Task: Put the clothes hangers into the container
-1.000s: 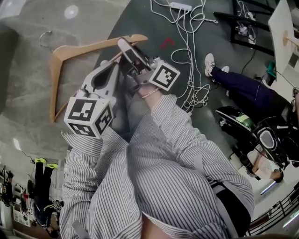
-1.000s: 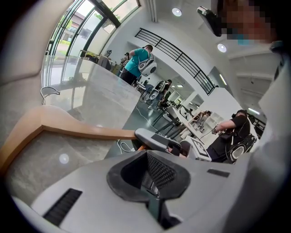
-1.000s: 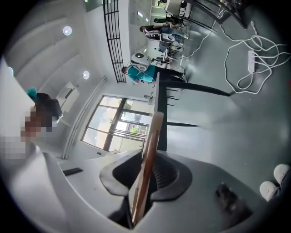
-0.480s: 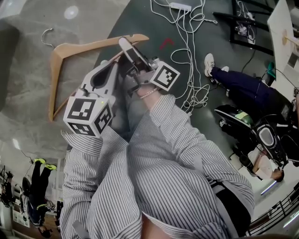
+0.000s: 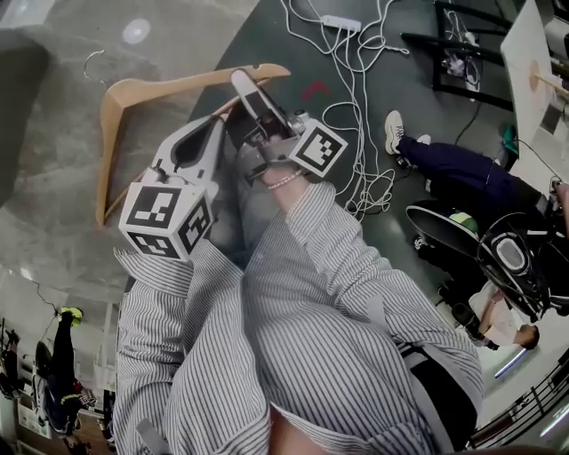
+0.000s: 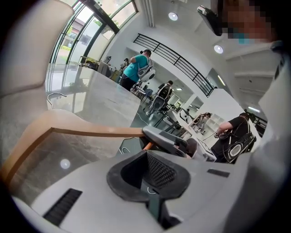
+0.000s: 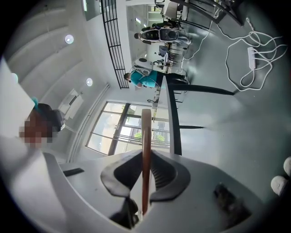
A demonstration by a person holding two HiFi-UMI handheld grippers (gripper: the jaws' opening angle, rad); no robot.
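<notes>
Gripping a light-brown wooden clothes hanger (image 5: 169,86) in the right tool (image 5: 245,82), at the tip of the hanger's right-hand arm, upper centre of the head view. Jaws just closed in, pads now pressing the wood from both sides.

Showing the whole triangular frame only in the head view: spread over the upper left above the pale grey stone floor (image 5: 53,133), thin wire hook (image 5: 89,64) near the top left corner, lower bar slanting down to the left. Impossible to tell whether the far corner touches the floor.

Reducing the hanger (image 7: 146,132) in the right gripper view to a narrow upright strip, edge-on, caught between the right tool's (image 7: 146,157) dark pads, with no outline of its shape.

Resting the left tool (image 5: 216,124) just below and left of the right one, near the hanger's arm but apart from it, jaws together on nothing. Looking along the left tool (image 6: 148,154) in its own view: the wooden arm (image 6: 91,132) running as a curved band from the left edge to centre frame, ending at the right tool's grey finger.

Trailing white cables (image 5: 356,62) and a white power strip (image 5: 342,22) across the top of the head view; striped sleeves (image 5: 293,293) filling its lower half.
</notes>
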